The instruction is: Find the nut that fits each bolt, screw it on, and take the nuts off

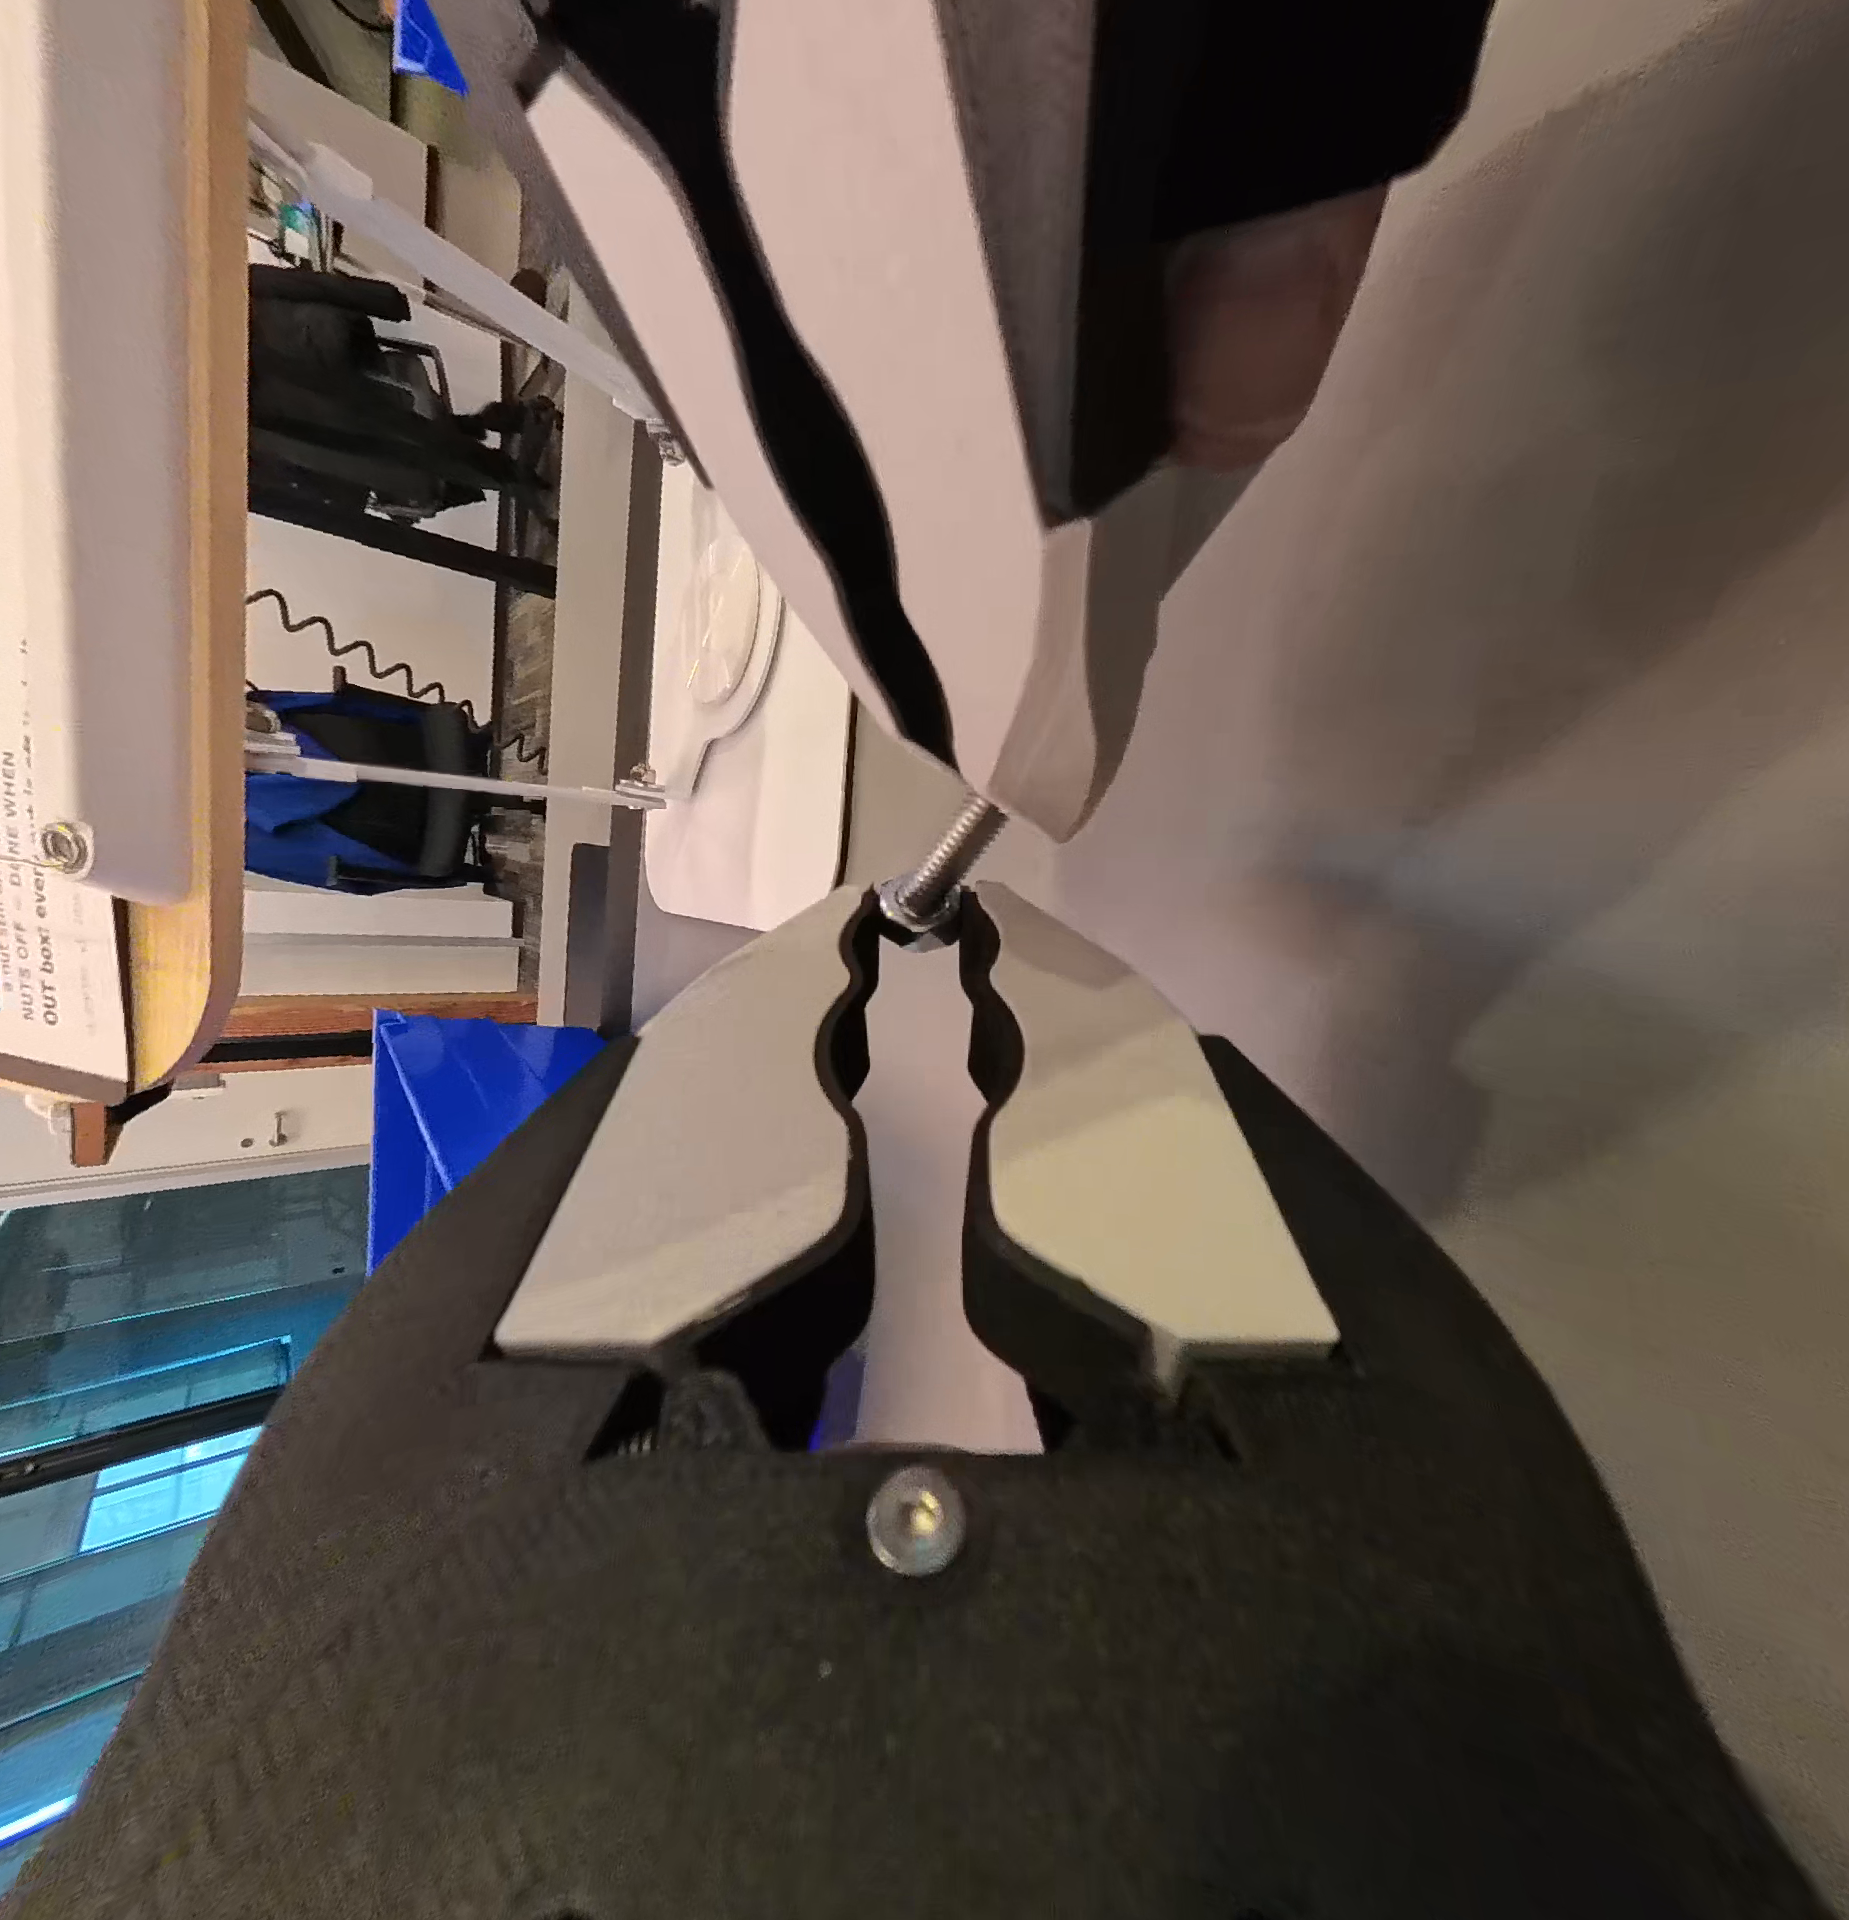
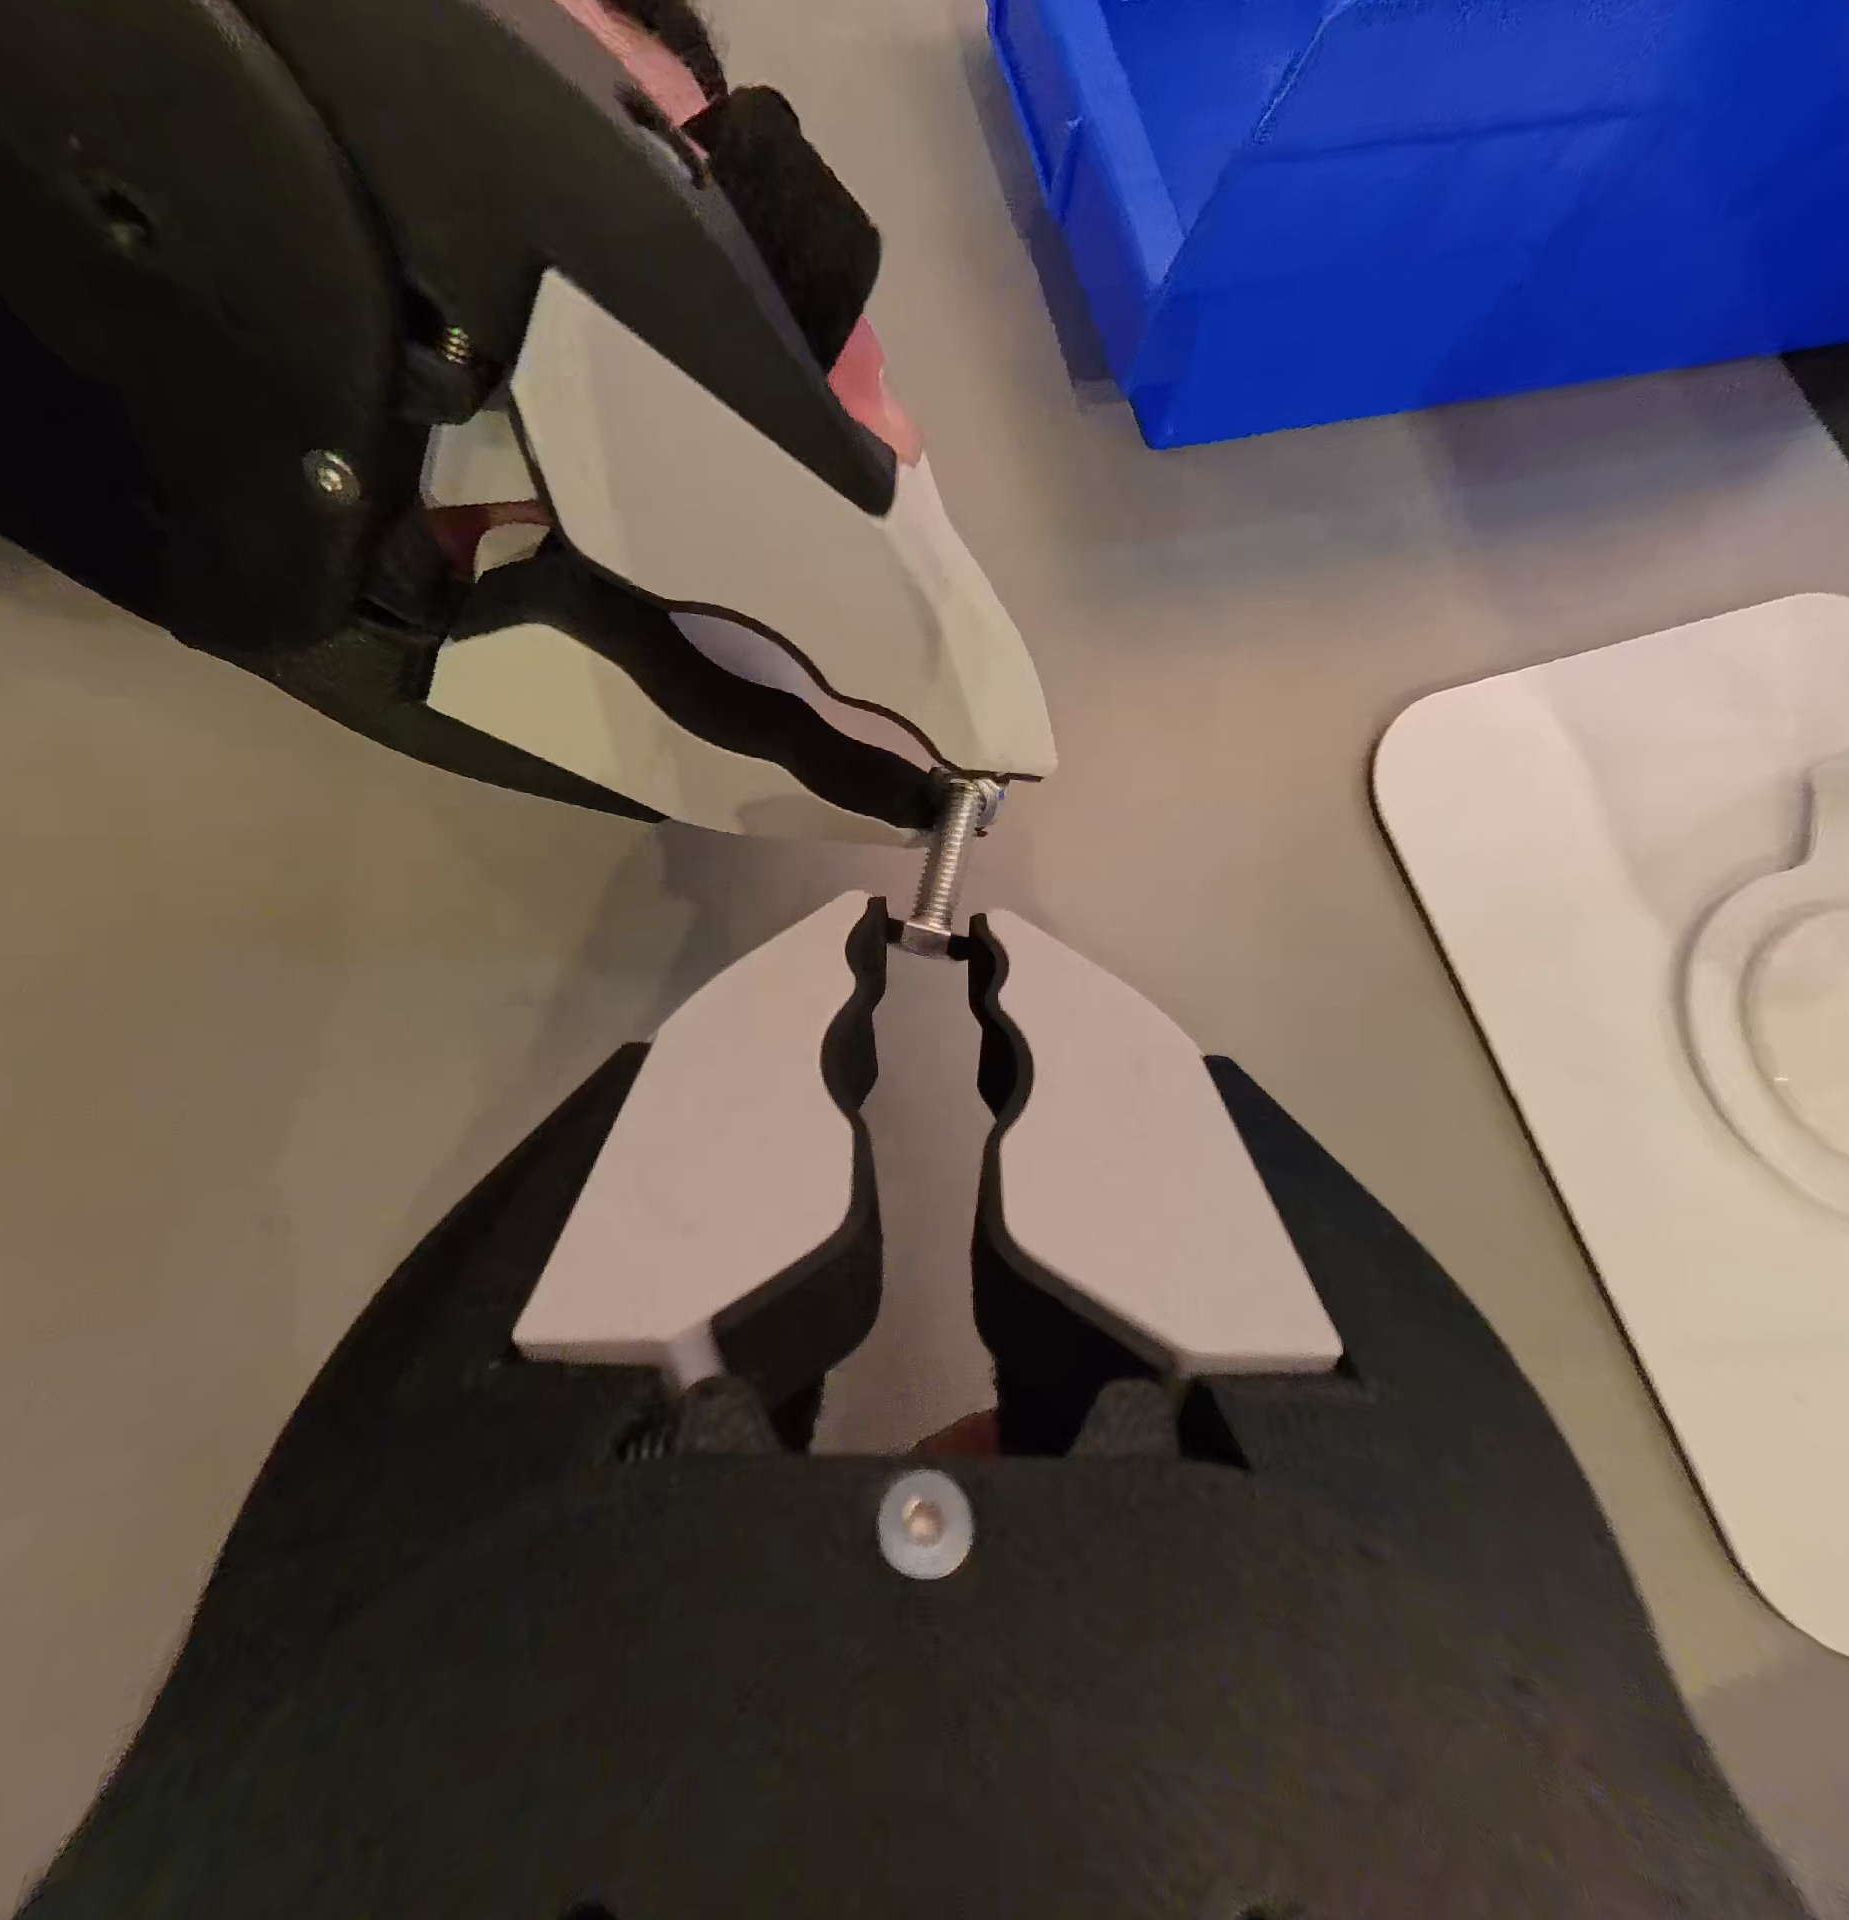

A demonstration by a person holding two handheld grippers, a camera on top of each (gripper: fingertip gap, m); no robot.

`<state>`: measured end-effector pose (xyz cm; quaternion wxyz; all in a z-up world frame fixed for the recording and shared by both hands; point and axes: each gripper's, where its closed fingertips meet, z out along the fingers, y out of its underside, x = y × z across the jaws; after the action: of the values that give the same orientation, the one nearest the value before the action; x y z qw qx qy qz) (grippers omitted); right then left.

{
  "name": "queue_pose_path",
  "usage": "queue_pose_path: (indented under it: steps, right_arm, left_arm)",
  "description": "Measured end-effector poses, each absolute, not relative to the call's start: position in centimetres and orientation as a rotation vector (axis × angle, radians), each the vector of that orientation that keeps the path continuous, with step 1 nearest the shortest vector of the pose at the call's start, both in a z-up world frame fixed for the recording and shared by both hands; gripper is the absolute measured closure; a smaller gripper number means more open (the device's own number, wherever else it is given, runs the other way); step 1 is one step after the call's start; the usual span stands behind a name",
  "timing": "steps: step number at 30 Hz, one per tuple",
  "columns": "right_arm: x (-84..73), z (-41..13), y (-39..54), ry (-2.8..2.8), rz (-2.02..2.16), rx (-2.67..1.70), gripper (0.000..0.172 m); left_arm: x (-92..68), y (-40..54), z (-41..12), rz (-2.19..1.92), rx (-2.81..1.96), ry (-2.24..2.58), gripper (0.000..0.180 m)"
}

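- The left gripper (image 1: 920, 920) has its fingertips clamped on a silver hex nut (image 1: 915, 928), one pad pressed against each side of it.
- That nut sits on the threaded shank of a silver bolt (image 2: 946, 862), which runs straight out past the left fingertips toward the other gripper.
- The right gripper (image 2: 928, 940) is closed on the bolt's head, held right at the very tips between the two pads.
- So the bolt bridges the two sets of fingertips, up off the grey table (image 2: 276, 935), with bare thread showing in between.
- Beyond the right fingers and off to their right is a blue bin (image 2: 1471, 208); a white tray (image 2: 1522, 831) lies on the table further right.
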<state>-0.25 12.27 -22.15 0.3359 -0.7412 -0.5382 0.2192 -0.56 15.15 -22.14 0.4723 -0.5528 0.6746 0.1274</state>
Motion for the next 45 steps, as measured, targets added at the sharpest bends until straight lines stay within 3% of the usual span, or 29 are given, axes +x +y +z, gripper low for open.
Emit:
queue_pose_path:
  steps: [31,45]
  right_arm:
    - [0.0,-21.5,12.4,-1.378,0.567,-1.883,0.156]
    - [-0.3,-20.8,12.8,-1.216,0.774,-1.892,0.156]
  left_arm:
    - [-0.5,15.1,-23.4,0.357,-1.332,1.696,0.166]
    - [-0.5,15.2,-23.4,0.385,-1.314,1.686,0.166]
